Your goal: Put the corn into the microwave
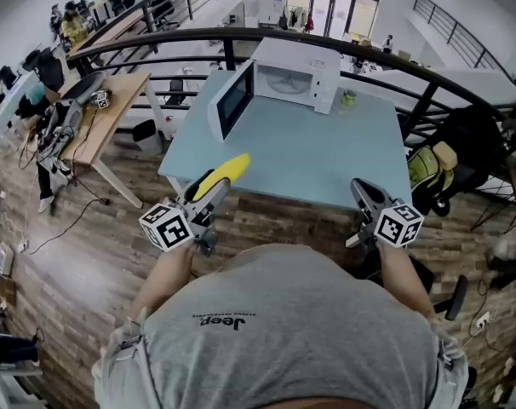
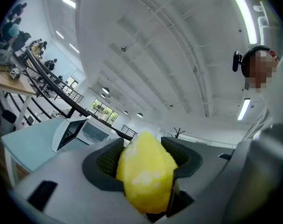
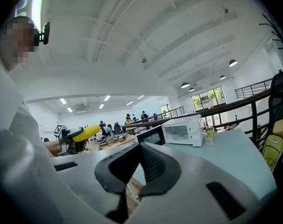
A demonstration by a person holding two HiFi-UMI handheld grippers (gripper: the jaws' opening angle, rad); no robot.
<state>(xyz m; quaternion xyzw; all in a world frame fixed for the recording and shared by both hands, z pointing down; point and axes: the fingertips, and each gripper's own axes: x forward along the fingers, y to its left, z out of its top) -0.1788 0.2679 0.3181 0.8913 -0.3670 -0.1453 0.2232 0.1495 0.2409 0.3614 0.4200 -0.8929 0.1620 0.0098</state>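
The yellow corn (image 1: 224,175) juts forward from my left gripper (image 1: 209,192), which is shut on it just off the near left corner of the pale blue table (image 1: 326,156). In the left gripper view the corn (image 2: 146,171) fills the space between the dark pads (image 2: 106,160). The white microwave (image 1: 297,75) stands at the table's far side with its door (image 1: 232,99) swung open to the left. My right gripper (image 1: 364,192) hovers at the near right edge of the table, shut and empty; in its own view the pads (image 3: 153,164) meet at the tips, and the corn (image 3: 85,133) shows at the left.
A small green-lidded jar (image 1: 349,98) stands right of the microwave. A black curved railing (image 1: 241,36) runs behind the table. A wooden desk (image 1: 105,113) with gear is at the left, and a chair with a yellow-green bag (image 1: 428,164) at the right.
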